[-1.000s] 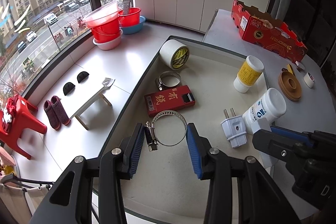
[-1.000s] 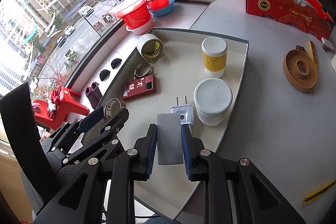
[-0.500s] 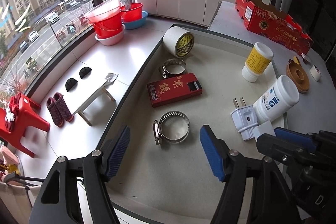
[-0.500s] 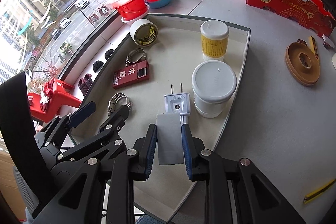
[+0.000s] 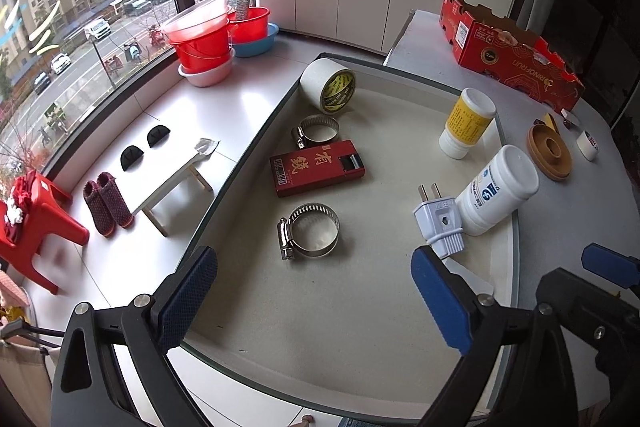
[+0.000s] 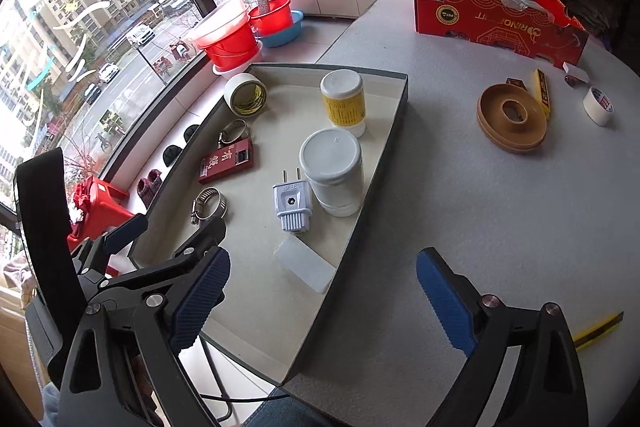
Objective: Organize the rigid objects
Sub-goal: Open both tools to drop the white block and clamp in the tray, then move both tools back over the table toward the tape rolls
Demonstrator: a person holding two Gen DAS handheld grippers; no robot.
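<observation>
A shallow tray (image 5: 360, 311) (image 6: 384, 163) holds a tape roll (image 5: 329, 85), two metal hose clamps (image 5: 310, 231) (image 5: 318, 131), a red box (image 5: 317, 167), a white plug (image 5: 438, 223) (image 6: 293, 205), a white bottle (image 5: 496, 189) (image 6: 332, 171), a yellow-labelled bottle (image 5: 466, 123) (image 6: 343, 101) and a flat white piece (image 6: 305, 265). My left gripper (image 5: 314, 299) is open and empty, above the tray's near part behind the closer clamp. My right gripper (image 6: 322, 297) is open and empty, above the tray's near right edge, with the white piece just ahead of it.
On the table right of the tray lie a brown ring (image 6: 511, 123), a small white tape roll (image 6: 598, 105), a yellow stick (image 6: 542, 93) and a red cardboard box (image 6: 496, 13). Red and blue basins (image 5: 212, 39) stand on the floor by the window. A yellow strip (image 6: 596, 327) lies near right.
The left gripper opened wide and drew back from the hose clamp, which stays in the tray. The right gripper opened and let go of the flat white piece, which now lies in the tray.
</observation>
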